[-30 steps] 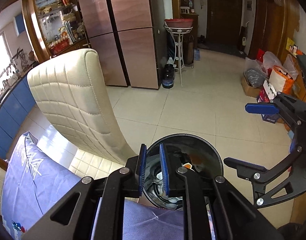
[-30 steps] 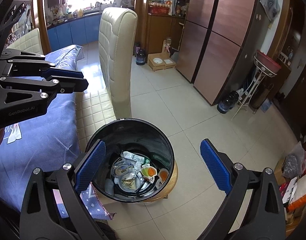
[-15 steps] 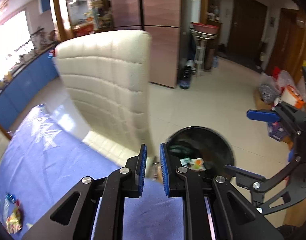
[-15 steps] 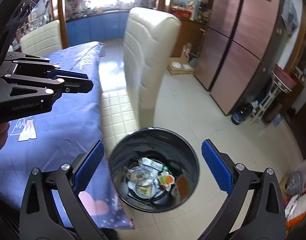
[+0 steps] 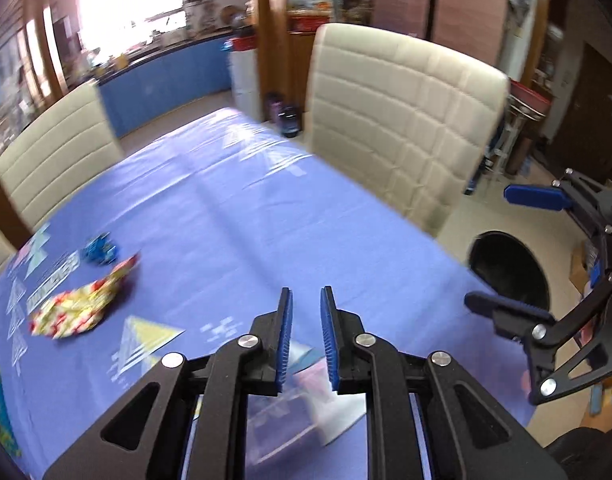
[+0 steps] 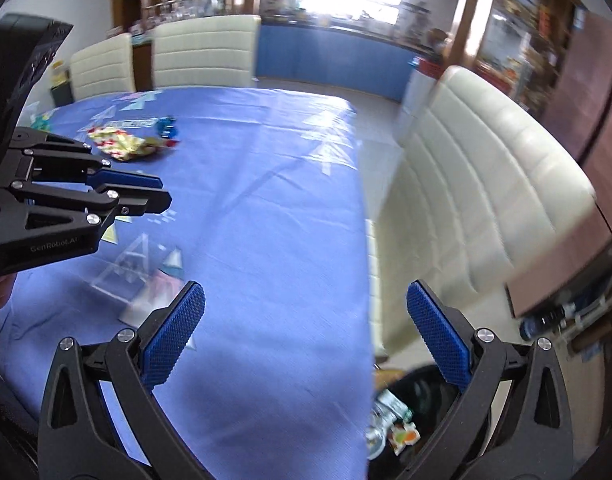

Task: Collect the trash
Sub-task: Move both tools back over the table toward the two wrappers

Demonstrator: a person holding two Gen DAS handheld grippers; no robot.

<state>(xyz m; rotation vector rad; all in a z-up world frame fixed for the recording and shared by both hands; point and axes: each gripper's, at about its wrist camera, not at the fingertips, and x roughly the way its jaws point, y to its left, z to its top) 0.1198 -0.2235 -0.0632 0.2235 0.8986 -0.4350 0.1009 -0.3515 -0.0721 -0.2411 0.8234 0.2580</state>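
Right wrist: spread right tongs (image 6: 306, 334) over bare tablecloth (image 6: 265, 200) edge; left tongs (image 5: 306, 334) just widening, empty.

Landmark is the table (image 5: 233, 216); on it, toward its far left part in the left wrist view, a crumpled snack wrapper (image 5: 79, 306), with a small crushed wrapper (image 5: 99, 249) just beyond it, near but apart; nearer the front edge of the table lies a clear plastic packet (image 6: 133, 276), well apart from both wrappers; one chair (image 5: 402, 120) stands at the table's right side, touching or nearly touching its edge; another chair (image 5: 51, 156) at the far left side; the trash bin (image 5: 510, 268) on the floor off the table's right edge, below the first chair, trash inside it.
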